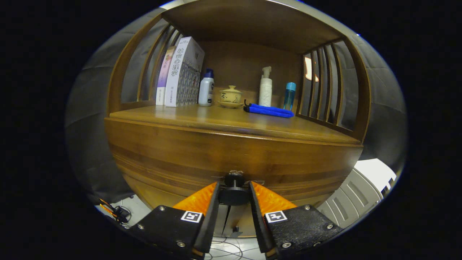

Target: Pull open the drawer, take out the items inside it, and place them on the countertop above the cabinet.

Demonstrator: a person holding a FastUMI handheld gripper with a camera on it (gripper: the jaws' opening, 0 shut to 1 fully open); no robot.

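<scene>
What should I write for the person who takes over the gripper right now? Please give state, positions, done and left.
Gripper: its fingers sit on either side of the drawer knob and look closed on it.
Drawer: front flush with the cabinet, not pulled yet; its contents are hidden.
Countertop: already carries books, a white bottle, a lidded cup, a pump bottle, a blue bottle and a blue folded item; the front strip is bare.
Done: knob reached.
Left: pull the drawer, take the items out, set them on the countertop.
</scene>
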